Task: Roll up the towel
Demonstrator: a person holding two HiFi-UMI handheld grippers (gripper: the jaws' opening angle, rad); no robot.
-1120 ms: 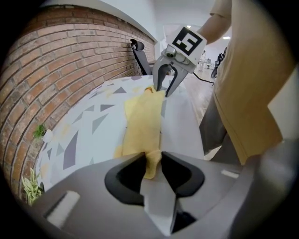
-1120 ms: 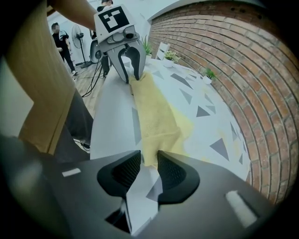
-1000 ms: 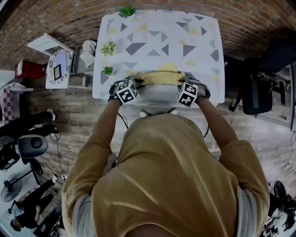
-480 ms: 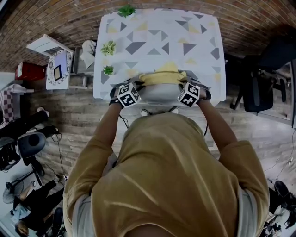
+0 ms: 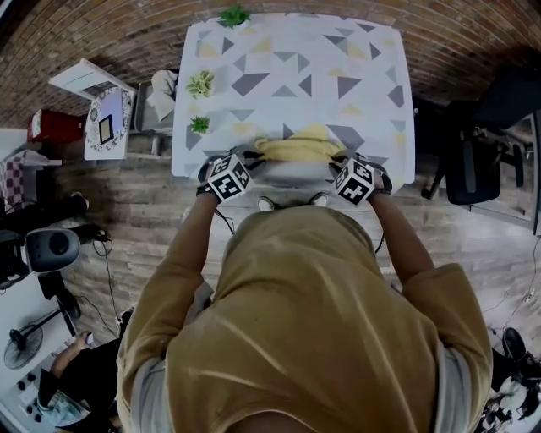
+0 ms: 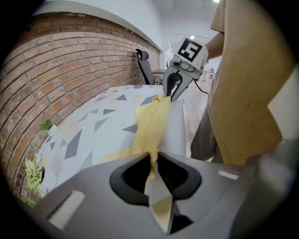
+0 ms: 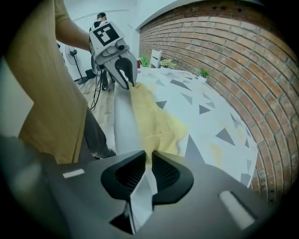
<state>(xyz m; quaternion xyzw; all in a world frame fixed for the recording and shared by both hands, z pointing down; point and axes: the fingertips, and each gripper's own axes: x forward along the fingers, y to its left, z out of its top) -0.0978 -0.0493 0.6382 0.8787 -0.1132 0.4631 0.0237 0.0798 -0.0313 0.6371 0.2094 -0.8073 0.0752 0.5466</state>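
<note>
A yellow towel [image 5: 296, 148] lies bunched at the near edge of the patterned table [image 5: 296, 68]. My left gripper [image 5: 252, 159] is shut on the towel's left near corner; in the left gripper view the cloth [image 6: 152, 123] runs from its jaws [image 6: 153, 161] across to the right gripper [image 6: 174, 89]. My right gripper [image 5: 338, 161] is shut on the right near corner; in the right gripper view the towel [image 7: 156, 116] stretches from its jaws [image 7: 149, 161] to the left gripper [image 7: 127, 79]. Both pairs of jaws have just been closing, with towel cloth between them.
Small potted plants [image 5: 199, 84] stand along the table's left edge and one [image 5: 233, 17] at the far edge. A white side table [image 5: 106, 118] stands to the left, a dark office chair [image 5: 473, 169] to the right. A brick wall [image 6: 56, 60] runs behind the table.
Both grippers have shifted slightly toward me and a little apart, taking the towel's near edge with them, so the cloth now hangs stretched between them.
</note>
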